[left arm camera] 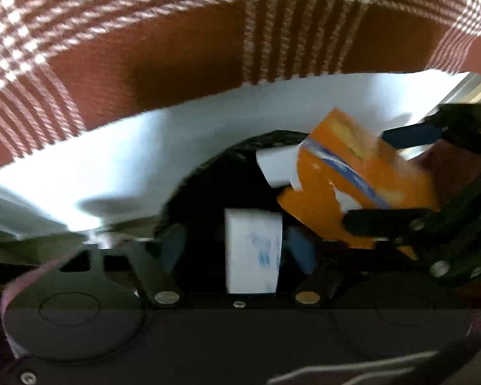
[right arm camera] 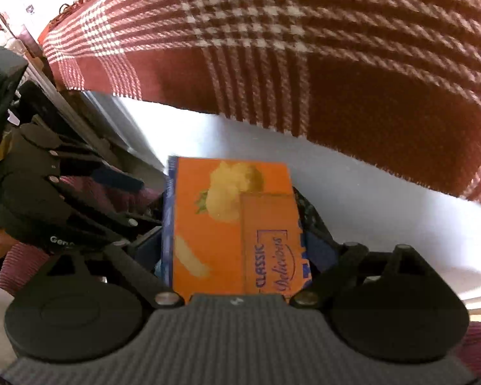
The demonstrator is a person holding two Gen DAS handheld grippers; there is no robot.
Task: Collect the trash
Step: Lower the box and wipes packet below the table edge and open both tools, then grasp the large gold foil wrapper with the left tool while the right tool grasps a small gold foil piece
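I see the orange box (right arm camera: 231,227) clamped between the blue pads of the right hand-held gripper (right arm camera: 237,253). Its printed face points toward the right wrist camera, showing a pale food picture and the words "CLASSIC Delicious". In the left wrist view, the same box (left arm camera: 352,173) sits at the right, tilted and torn, with white showing at the tear. The right hand-held gripper (left arm camera: 362,221) reaches in from the right edge there.

I see a white paper (left arm camera: 253,250) with faint blue print held upright between the blue pads of the left hand-held gripper (left arm camera: 237,250), which grips it. A second white scrap (left arm camera: 275,166) lies beyond it, against the box. Both lie over a dark opening lined with a black bag (left arm camera: 208,186); motion blur hides its rim detail.

The left hand-held gripper (right arm camera: 138,227) appears at the left of the right wrist view, just beside the box.

A white surface (right arm camera: 384,211) runs behind the box. A red and white checked cloth (right arm camera: 304,48) hangs above it.
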